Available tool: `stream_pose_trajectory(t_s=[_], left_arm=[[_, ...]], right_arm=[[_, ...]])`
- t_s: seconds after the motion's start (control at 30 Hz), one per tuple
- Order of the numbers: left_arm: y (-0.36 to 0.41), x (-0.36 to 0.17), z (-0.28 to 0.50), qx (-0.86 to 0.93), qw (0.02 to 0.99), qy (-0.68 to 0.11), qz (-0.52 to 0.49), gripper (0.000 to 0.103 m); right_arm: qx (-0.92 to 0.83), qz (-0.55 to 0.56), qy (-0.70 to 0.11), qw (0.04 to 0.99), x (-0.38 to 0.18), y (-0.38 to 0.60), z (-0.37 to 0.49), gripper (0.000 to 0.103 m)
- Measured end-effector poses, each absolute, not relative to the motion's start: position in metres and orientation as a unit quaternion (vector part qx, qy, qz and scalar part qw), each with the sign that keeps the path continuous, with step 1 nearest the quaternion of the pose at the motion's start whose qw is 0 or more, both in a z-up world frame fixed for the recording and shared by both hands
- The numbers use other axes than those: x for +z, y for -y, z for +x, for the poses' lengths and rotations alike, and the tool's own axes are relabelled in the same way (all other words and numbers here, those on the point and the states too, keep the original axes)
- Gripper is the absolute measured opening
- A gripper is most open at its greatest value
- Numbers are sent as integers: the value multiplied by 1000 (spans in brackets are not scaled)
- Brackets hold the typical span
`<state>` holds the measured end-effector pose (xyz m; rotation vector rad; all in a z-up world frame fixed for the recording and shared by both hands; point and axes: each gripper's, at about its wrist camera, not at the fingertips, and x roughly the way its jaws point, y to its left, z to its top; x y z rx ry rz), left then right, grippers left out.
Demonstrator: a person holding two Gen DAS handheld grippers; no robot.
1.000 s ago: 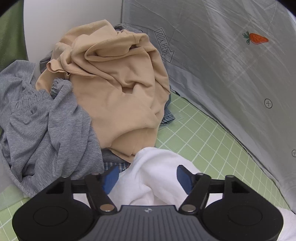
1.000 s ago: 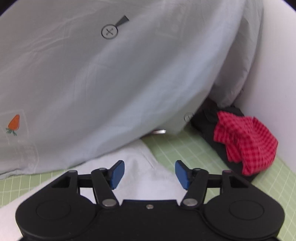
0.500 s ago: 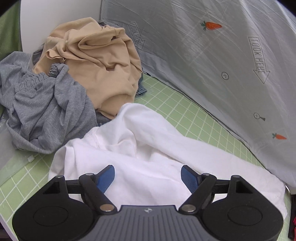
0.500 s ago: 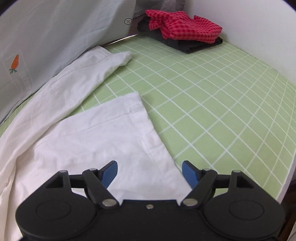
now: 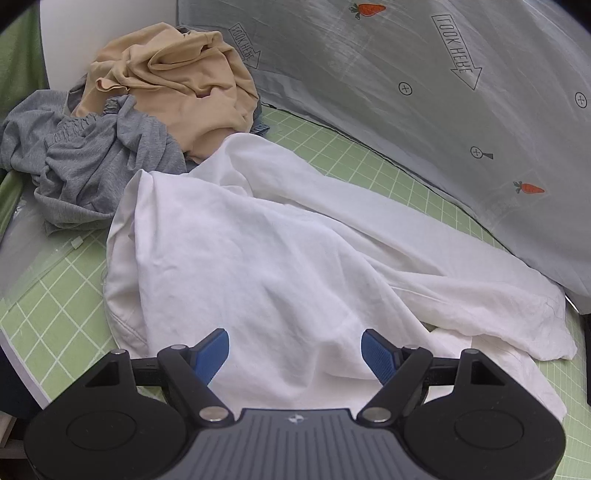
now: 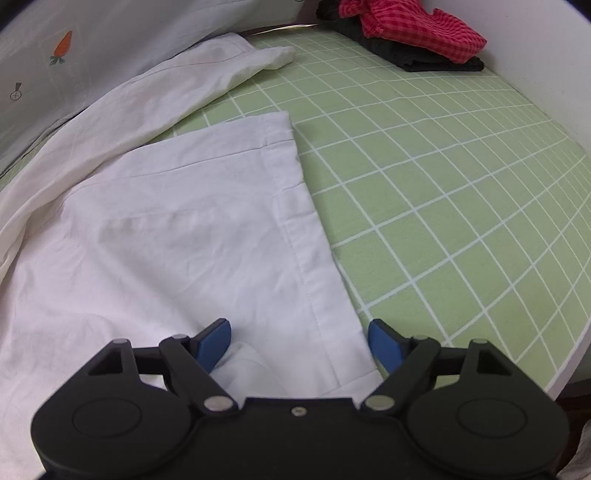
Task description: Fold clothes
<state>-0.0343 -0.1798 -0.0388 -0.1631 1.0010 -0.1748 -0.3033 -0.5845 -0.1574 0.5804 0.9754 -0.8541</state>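
Beside the white garment point(image 5: 266, 258), the tan garment point(image 5: 177, 85) covers most of a blue cloth, leaving only a sliver. The gray garment point(image 5: 85, 158) runs off the left edge. In the right wrist view, the black folded clothes point(image 6: 413, 55) lie partly under the red checked cloth point(image 6: 406, 22), itself cut by the top edge.

Crumpled matt white cotton garment point(image 5: 258, 258), soft grey jersey clothes point(image 5: 92, 170), smooth tan knit garment point(image 5: 177, 81), matt green gridded mat point(image 6: 443, 184), red checked woven cloth point(image 6: 410, 26), matt black plastic left hand-held gripper point(image 5: 293, 350)
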Motion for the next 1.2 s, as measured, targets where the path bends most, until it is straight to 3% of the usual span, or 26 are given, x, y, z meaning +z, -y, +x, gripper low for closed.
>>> stream_pose_trajectory(t_s=[0.1,0.13,0.17,0.3,0.57,0.83,0.9,1.0,1.07,1.2], left_arm=[[188,-38,-50,-76,872,-478,-77,79],[191,-38,-55,-74,872,-478,-78,79],[194,-39,-60,-73,871,-479,-79,79],[210,-41,-75,-69,869,-484,-77,79],[227,-40,-89,-60,869,-484,-78,79],[209,-37,-98,-23,871,-482,-90,79],[200,-37,-97,-11,869,-484,-100,79],[183,-37,-96,5,865,-486,-121,79],[168,-39,-94,16,861,-488,-143,79],[139,-43,-90,37,850,-491,-186,79]], right_arm=[[-354,221,-458,785,-154,580,-303,54],[-342,211,-459,793,-152,581,-304,35],[-329,201,-460,800,-151,582,-306,24],[-331,170,-464,804,-151,593,-316,19],[-415,108,-450,783,-143,671,-361,18],[-552,120,-416,712,-131,752,-405,20],[-558,142,-427,697,-136,757,-411,26],[-550,157,-411,710,-136,740,-414,44],[-545,152,-408,717,-136,721,-409,66],[-535,167,-399,726,-135,686,-403,70]])
